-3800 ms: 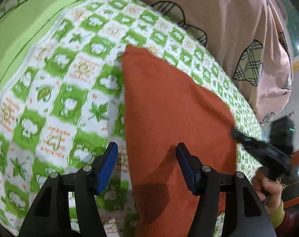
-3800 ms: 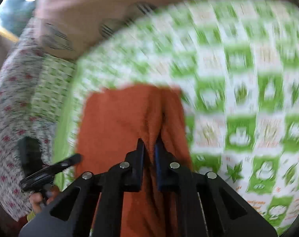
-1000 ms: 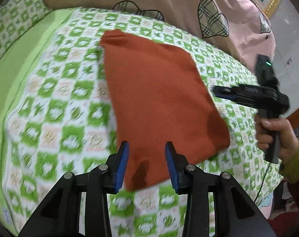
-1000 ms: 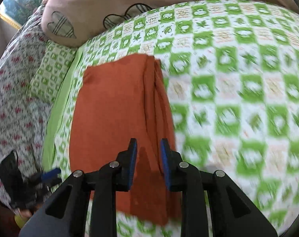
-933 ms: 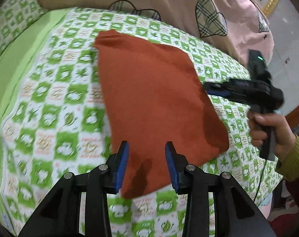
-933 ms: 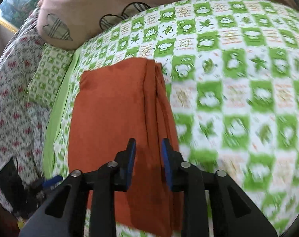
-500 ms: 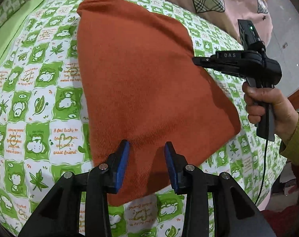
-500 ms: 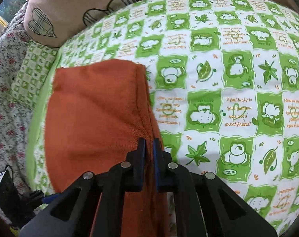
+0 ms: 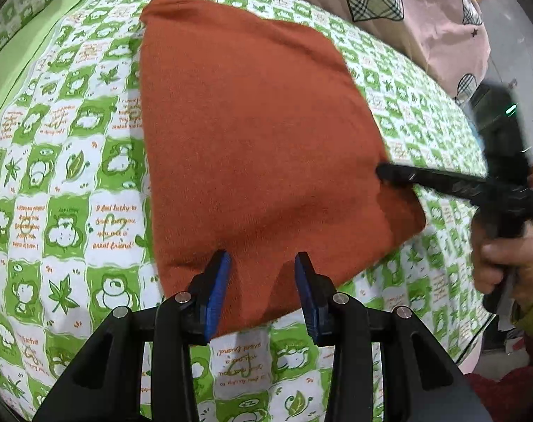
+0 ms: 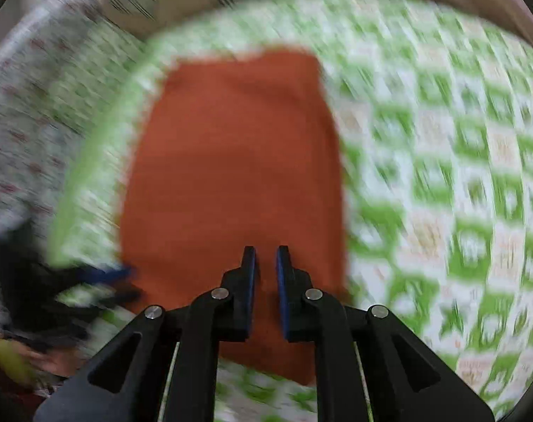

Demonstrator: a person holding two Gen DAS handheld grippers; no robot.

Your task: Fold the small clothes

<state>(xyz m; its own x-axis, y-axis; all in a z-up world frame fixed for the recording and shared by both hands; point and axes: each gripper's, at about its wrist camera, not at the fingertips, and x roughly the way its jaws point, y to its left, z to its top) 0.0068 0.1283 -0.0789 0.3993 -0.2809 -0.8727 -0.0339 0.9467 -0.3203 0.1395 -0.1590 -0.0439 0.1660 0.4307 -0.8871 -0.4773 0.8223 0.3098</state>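
Observation:
A folded rust-orange knit garment [image 9: 252, 130] lies flat on the green and white patterned bedsheet [image 9: 65, 176]. My left gripper [image 9: 262, 263] is open over the garment's near edge, holding nothing. My right gripper [image 9: 382, 172] reaches in from the right and its tip touches the garment's right edge. In the blurred right wrist view the garment [image 10: 231, 161] fills the middle, and my right gripper [image 10: 265, 256] hangs over its near end with jaws slightly apart and nothing between them.
Pink pillows with plaid heart prints [image 9: 407, 7] lie along the far side of the bed. A floral-print cloth [image 10: 27, 112] lies to the left in the right wrist view. The bed's edge drops off at the right [image 9: 484, 334].
My right gripper let go of the garment's edge, opened slightly and swung over the garment's near end. My left gripper stayed open at the near edge.

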